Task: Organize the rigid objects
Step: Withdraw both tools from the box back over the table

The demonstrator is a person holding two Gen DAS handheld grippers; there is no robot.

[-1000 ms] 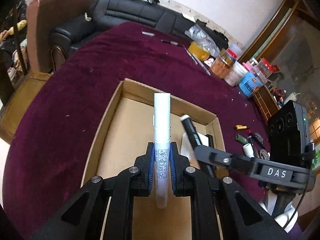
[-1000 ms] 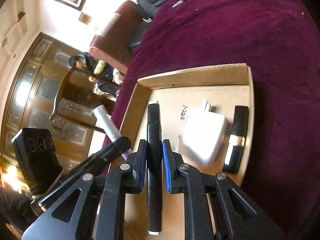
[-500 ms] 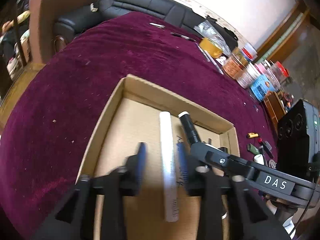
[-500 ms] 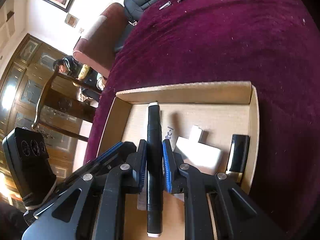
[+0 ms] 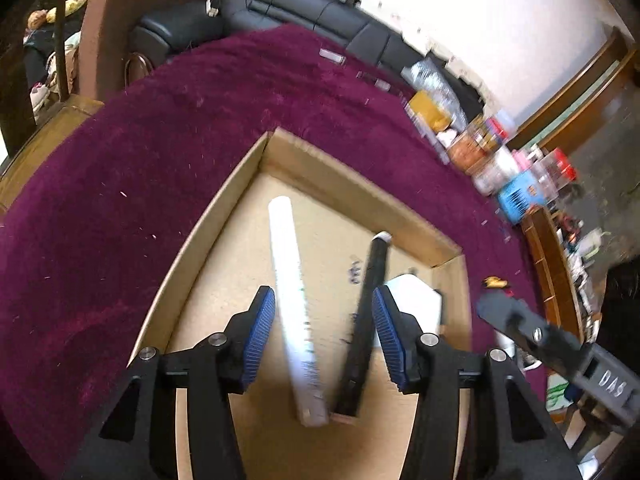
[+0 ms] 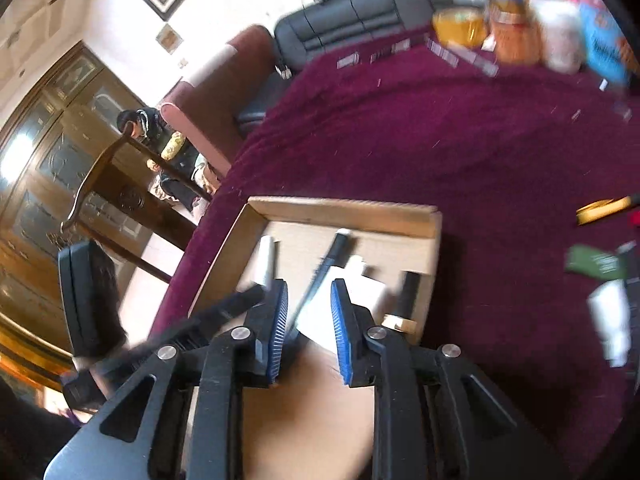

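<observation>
**Left wrist view: both claws released over the cardboard tray**

Left wrist view shows the left claw (image 5: 323,336) with its blue pads spread wide, nothing pressed between them. Its jaws have just been opening, and the white tube (image 5: 292,312) lies free on the tray floor in the gap, touching neither pad. Beside it, to the right, the black pen (image 5: 366,320) lies on the same floor, its white-tipped end pointing toward the far wall; the near ends of the two almost meet, so they form a narrow V. The cardboard tray (image 5: 352,184) sits on the desk (image 5: 120,200), which is covered in dark purple cloth. A white charger (image 5: 416,296) rests in the tray's right part, partly hidden behind the right pad. Part of the right claw's frame (image 5: 560,344) crosses the lower right corner.

From the right wrist, the right claw (image 6: 309,328) hangs above the near part of the tray (image 6: 344,210), its jaws parted and just opening, with the black pen (image 6: 320,276) lying loose below and beyond them, gripped by neither pad. The white tube (image 6: 264,260) lies left of the pen, the charger (image 6: 320,312) right of it, and a black bar with a gold band (image 6: 406,300) sits by the tray's right wall. Jars and packets (image 6: 532,20), blurred, stand along the far edge of the desk (image 6: 480,140).
</observation>
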